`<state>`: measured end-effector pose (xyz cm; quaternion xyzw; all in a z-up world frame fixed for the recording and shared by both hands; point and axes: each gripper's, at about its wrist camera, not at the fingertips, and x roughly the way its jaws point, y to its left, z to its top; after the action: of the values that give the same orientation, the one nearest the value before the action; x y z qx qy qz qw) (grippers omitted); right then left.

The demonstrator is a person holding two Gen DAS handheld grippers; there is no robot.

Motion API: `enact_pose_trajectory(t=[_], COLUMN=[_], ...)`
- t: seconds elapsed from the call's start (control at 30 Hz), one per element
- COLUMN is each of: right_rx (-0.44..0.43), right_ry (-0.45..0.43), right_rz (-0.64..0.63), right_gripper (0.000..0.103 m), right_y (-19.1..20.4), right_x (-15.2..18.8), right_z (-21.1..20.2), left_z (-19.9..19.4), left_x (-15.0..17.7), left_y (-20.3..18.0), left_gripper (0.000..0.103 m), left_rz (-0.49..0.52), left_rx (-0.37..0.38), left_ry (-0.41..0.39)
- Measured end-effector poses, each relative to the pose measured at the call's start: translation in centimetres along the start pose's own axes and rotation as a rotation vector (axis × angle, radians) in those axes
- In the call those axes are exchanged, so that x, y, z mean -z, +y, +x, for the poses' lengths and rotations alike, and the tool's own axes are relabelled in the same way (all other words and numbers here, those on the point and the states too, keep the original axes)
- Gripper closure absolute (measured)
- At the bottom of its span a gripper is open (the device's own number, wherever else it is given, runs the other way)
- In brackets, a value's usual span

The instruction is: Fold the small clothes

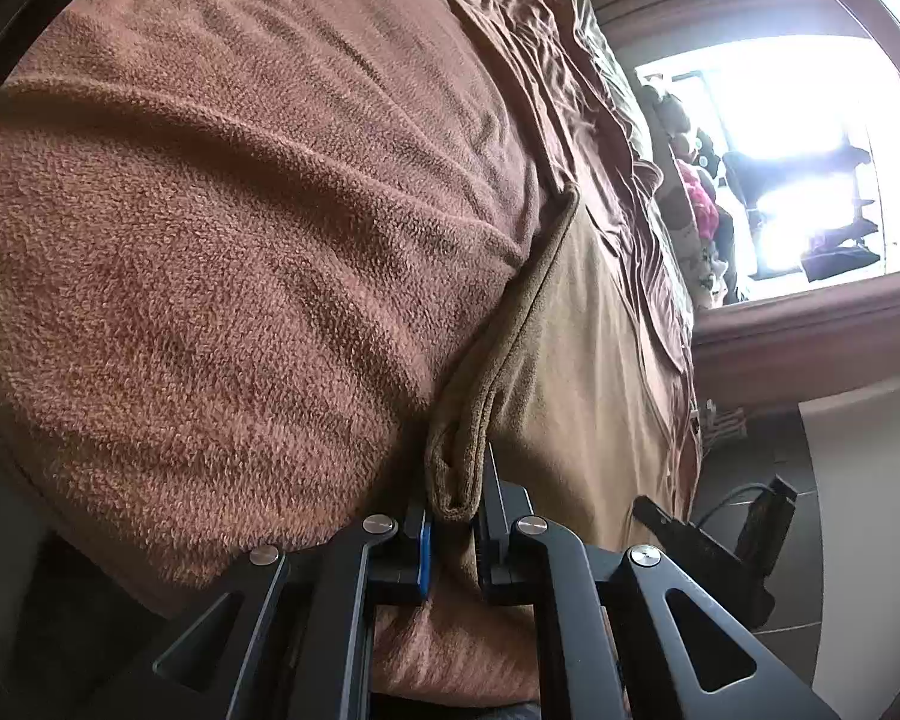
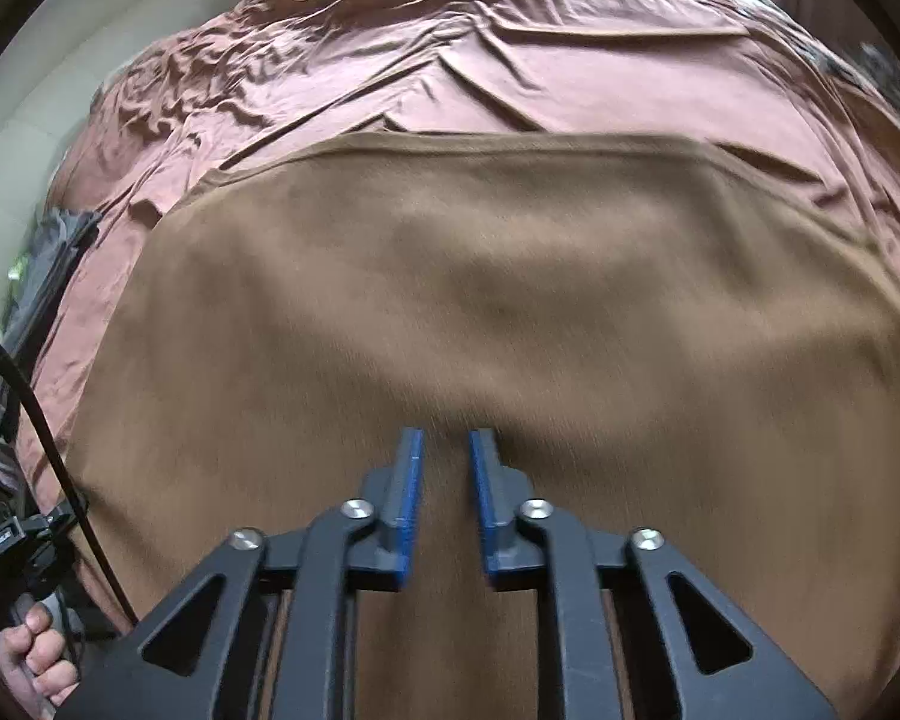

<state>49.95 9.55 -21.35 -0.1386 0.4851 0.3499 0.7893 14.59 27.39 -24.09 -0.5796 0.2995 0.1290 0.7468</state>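
A brown fleece cloth (image 2: 480, 276) lies spread on a bed, and its far edge runs straight across the wrinkled pink-brown sheet (image 2: 510, 60). My right gripper (image 2: 446, 438) points down at the middle of this cloth. Its blue pads (image 2: 408, 480) stand almost together, and I see no fold pinched between them. The cloth under them is blurred. In the left wrist view my left gripper (image 1: 453, 498) is shut on a folded hem (image 1: 456, 456) of the same cloth. A lifted fleece layer (image 1: 240, 270) fills the left of that view.
A hand (image 2: 30, 654) grips a black handle (image 2: 0, 546) with a cable (image 2: 42, 420) at the bed's left edge. A bright window (image 1: 810, 150), soft toys (image 1: 696, 204) and a wooden frame (image 1: 810, 324) lie beyond the bed. A black clamp-like object (image 1: 720, 540) hangs over the tiled floor.
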Motion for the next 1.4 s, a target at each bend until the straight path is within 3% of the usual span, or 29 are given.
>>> enact_pose_trajectory(t=[0.87, 1.07, 1.4], right_rx=[0.176, 0.139, 0.011], right_ry=[0.017, -0.015, -0.011], right_rz=[-0.043, -0.052, -0.071], right_gripper=[0.099, 0.099, 0.099], right_y=[0.5, 1.5, 1.9], right_x=[-11.1, -10.3, -5.3], right_z=[8.3, 5.7, -0.2], left_z=[-1.1, -1.0, -0.9], left_x=[0.8, 0.8, 0.1], left_y=[2.1, 1.8, 1.1], left_gripper=[0.092, 0.092, 0.096], left_rz=[-0.044, -0.04, -0.049], left_rx=[0.036, 0.036, 0.059], left_ry=[-0.01, -0.011, 0.009])
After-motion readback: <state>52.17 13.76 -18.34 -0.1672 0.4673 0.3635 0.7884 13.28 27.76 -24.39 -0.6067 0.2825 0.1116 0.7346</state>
